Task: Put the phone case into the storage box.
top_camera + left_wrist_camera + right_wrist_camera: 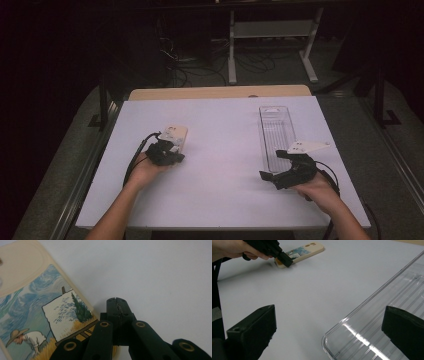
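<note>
A cream phone case [176,134] printed with a painting of a figure at an easel lies flat on the white table, left of centre; the left gripper view shows its picture [37,310] close up. My left gripper [172,150] is shut with nothing between its jaws. Its tip [117,303] rests at the case's near edge, and the right gripper view has it [285,261] against the case [308,248] too. My right gripper [274,164] stands open [329,315] at the near end of a clear plastic tray [276,132], with the tray's corner [387,302] between its jaws.
The white table [225,195] has bare surface between the two hands. Its wooden far edge [220,92] leads to a dark floor with cables and a white stand [272,40]. A cable [131,162] trails from the left gripper along the table's left side.
</note>
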`<action>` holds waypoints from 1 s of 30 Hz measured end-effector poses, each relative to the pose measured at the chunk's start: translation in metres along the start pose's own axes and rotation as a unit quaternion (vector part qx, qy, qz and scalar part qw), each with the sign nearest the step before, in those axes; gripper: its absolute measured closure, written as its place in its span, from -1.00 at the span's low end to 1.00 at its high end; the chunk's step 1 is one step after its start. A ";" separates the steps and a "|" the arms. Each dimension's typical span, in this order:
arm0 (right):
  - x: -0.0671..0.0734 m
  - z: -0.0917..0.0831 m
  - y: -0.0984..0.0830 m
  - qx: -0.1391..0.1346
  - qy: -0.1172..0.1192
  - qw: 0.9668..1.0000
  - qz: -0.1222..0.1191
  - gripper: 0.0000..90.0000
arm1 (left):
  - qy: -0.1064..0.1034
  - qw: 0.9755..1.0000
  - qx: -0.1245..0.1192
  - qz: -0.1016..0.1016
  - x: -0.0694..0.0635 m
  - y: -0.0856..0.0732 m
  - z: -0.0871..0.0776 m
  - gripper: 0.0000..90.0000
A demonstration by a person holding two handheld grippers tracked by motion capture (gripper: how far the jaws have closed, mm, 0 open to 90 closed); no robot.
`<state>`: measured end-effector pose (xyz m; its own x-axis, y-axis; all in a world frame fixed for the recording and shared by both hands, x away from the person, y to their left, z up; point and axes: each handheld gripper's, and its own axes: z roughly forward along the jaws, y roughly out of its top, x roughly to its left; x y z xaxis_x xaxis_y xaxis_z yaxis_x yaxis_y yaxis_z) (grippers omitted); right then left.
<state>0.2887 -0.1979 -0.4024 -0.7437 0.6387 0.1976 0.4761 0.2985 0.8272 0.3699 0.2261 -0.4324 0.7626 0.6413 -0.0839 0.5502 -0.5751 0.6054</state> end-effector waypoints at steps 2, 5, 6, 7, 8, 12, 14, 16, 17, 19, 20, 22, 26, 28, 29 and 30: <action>0.000 0.000 0.000 0.000 0.000 1.000 0.000 -1.00 | 0.003 1.000 -0.002 -0.005 0.003 -0.004 -0.003 1.00; 0.000 0.000 0.000 0.000 -0.001 1.000 0.000 -1.00 | 0.016 1.000 0.001 -0.006 0.010 -0.010 -0.010 1.00; 0.000 0.000 0.000 0.000 -0.001 1.000 0.000 -1.00 | 0.021 1.000 0.002 -0.006 0.012 -0.012 -0.012 1.00; 0.000 0.000 0.000 0.000 -0.001 1.000 0.000 -1.00 | 0.025 1.000 0.004 -0.005 0.014 -0.014 -0.014 1.00; 0.000 0.000 0.000 0.000 -0.001 1.000 0.000 -1.00 | 0.031 0.999 0.005 -0.006 0.016 -0.016 -0.016 1.00; 0.000 0.000 0.000 0.000 -0.001 1.000 0.000 -1.00 | 0.040 0.999 0.003 -0.016 0.022 -0.022 -0.021 1.00; 0.000 0.000 0.000 0.000 -0.002 1.000 0.000 -1.00 | 0.040 0.999 0.005 -0.014 0.022 -0.022 -0.023 1.00; 0.000 0.000 0.000 0.000 -0.002 1.000 0.000 -1.00 | 0.038 0.999 -0.010 -0.021 0.021 -0.022 -0.024 1.00; 0.001 0.000 0.000 0.000 -0.002 1.000 0.002 -1.00 | 0.034 0.999 -0.015 -0.023 0.020 -0.021 -0.026 1.00; 0.001 0.000 0.000 0.000 -0.002 1.000 0.002 -1.00 | 0.027 0.999 -0.034 -0.018 0.018 -0.019 -0.030 1.00; 0.001 0.000 0.000 0.000 -0.002 1.000 0.002 -1.00 | 0.027 0.999 -0.034 -0.018 0.018 -0.019 -0.030 0.99; 0.001 0.000 0.000 0.000 -0.003 1.000 0.002 -1.00 | 0.008 0.998 -0.060 -0.017 0.010 -0.016 -0.039 0.86; 0.001 0.000 0.000 0.000 -0.002 1.000 0.001 -1.00 | -0.010 0.996 -0.093 -0.012 -0.004 -0.015 -0.049 0.62; 0.001 0.000 0.000 0.000 -0.002 1.000 0.000 -1.00 | -0.019 0.994 -0.108 -0.006 -0.010 -0.017 -0.056 0.48; 0.001 0.000 0.000 0.000 -0.002 1.000 0.001 -1.00 | -0.027 0.993 -0.115 -0.008 -0.013 -0.018 -0.058 0.42; 0.001 0.000 0.000 0.000 -0.002 1.000 0.002 -1.00 | -0.027 0.993 -0.115 -0.008 -0.013 -0.018 -0.058 0.36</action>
<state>0.2881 -0.1976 -0.4024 -0.7401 0.6428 0.1977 0.4783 0.2965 0.8266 0.3302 0.2574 -0.3964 0.7754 0.6172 -0.1338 0.4748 -0.4300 0.7679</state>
